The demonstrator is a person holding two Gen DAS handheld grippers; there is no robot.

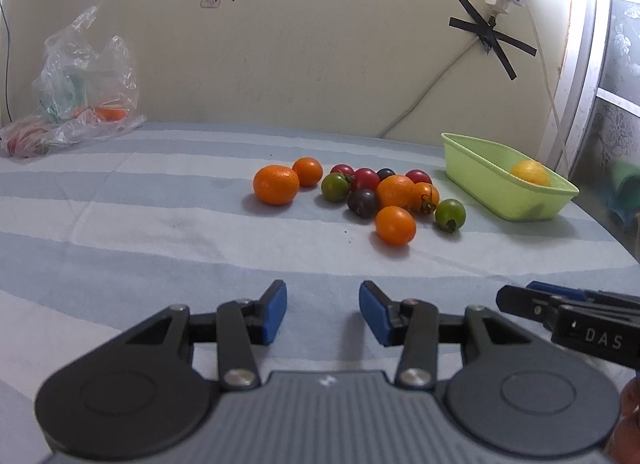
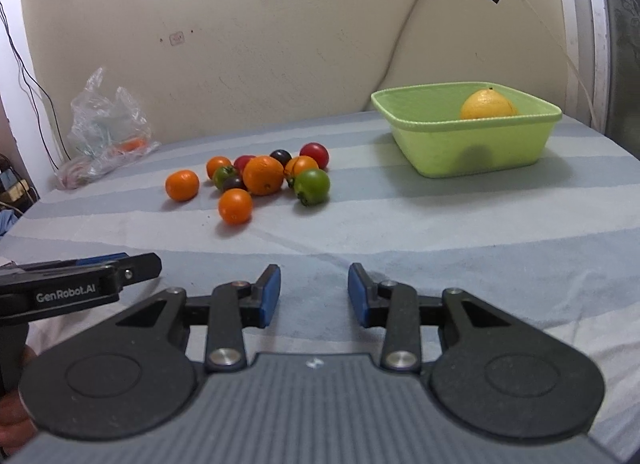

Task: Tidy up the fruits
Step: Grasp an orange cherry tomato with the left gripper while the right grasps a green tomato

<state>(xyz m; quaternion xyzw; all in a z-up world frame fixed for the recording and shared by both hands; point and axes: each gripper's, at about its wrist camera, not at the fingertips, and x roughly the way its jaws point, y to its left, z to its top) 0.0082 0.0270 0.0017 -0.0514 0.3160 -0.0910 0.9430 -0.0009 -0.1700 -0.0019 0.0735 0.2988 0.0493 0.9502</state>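
Note:
A cluster of fruit lies on the striped cloth: several oranges [image 1: 276, 184] [image 2: 262, 175], red, dark and green tomatoes [image 1: 450, 214] [image 2: 313, 184]. A light green basket [image 1: 472, 177] [image 2: 440, 151] stands to their right and holds one yellow citrus fruit [image 1: 530, 172] [image 2: 488, 104]. My left gripper [image 1: 323, 312] is open and empty, well short of the fruit. My right gripper [image 2: 313, 292] is open and empty, also short of the fruit. Each gripper shows at the edge of the other's view: the right one [image 1: 516, 298], the left one [image 2: 154, 264].
A crumpled clear plastic bag [image 1: 80, 95] [image 2: 106, 131] with something orange inside lies at the back left against the wall. A cable [image 1: 548, 83] hangs from a taped wall socket behind the basket. The cloth-covered table [image 1: 160, 223] ends close right of the basket.

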